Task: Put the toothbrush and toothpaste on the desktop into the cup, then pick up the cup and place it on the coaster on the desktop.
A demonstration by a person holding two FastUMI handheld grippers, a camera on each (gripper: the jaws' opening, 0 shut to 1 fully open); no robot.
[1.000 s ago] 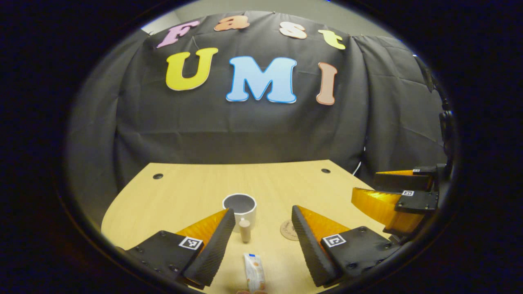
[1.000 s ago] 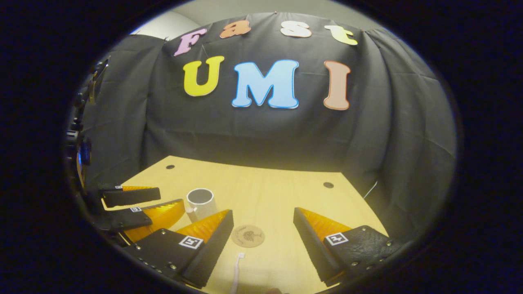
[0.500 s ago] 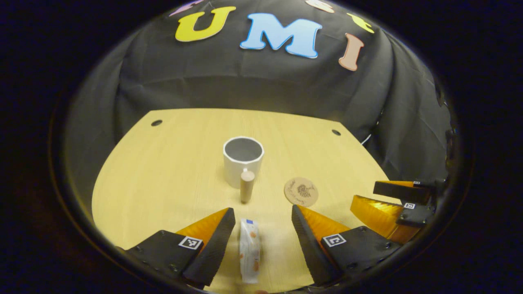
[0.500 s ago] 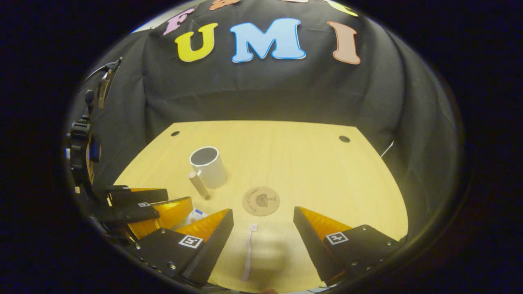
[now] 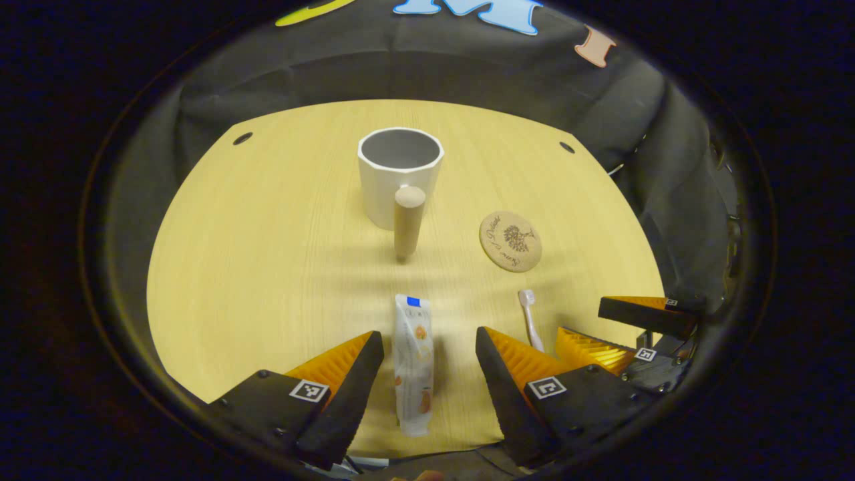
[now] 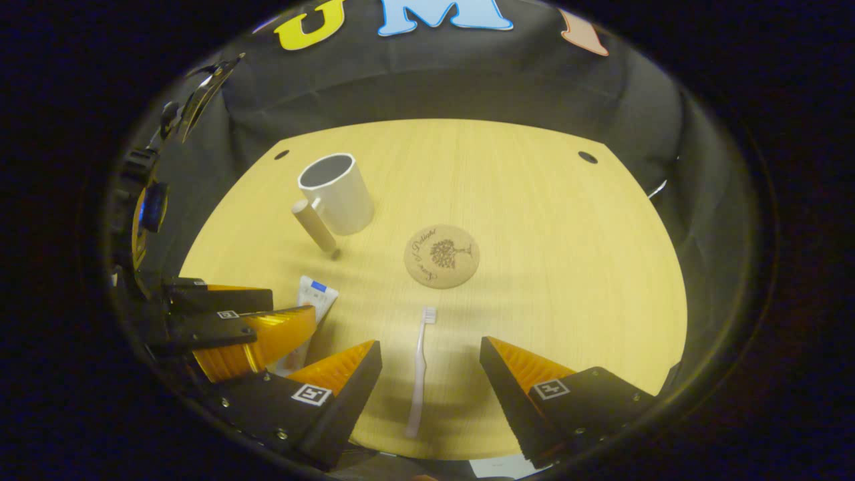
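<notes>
A white cup (image 5: 399,175) with a wooden handle (image 5: 407,222) stands upright mid-table, seen also as the cup (image 6: 337,193) in the right gripper view. A white toothpaste tube (image 5: 413,364) lies flat between the fingers of my open left gripper (image 5: 427,374), untouched. A white toothbrush (image 6: 419,369) lies between the fingers of my open right gripper (image 6: 431,384), bristles pointing away. The round cork coaster (image 6: 441,256) lies just beyond the brush, right of the cup. The toothbrush head (image 5: 529,317) and the right gripper (image 5: 628,334) show in the left gripper view.
The wooden table (image 5: 254,267) has a cable hole in each far corner (image 5: 242,138) (image 5: 566,147). Black cloth hangs behind and beside it. The left gripper (image 6: 227,324) sits at the lower left of the right gripper view, over the toothpaste (image 6: 312,297).
Both grippers tilted down and came lower over the table's near edge. The toothpaste and toothbrush now lie fully between their fingers. Nothing on the table moved.
</notes>
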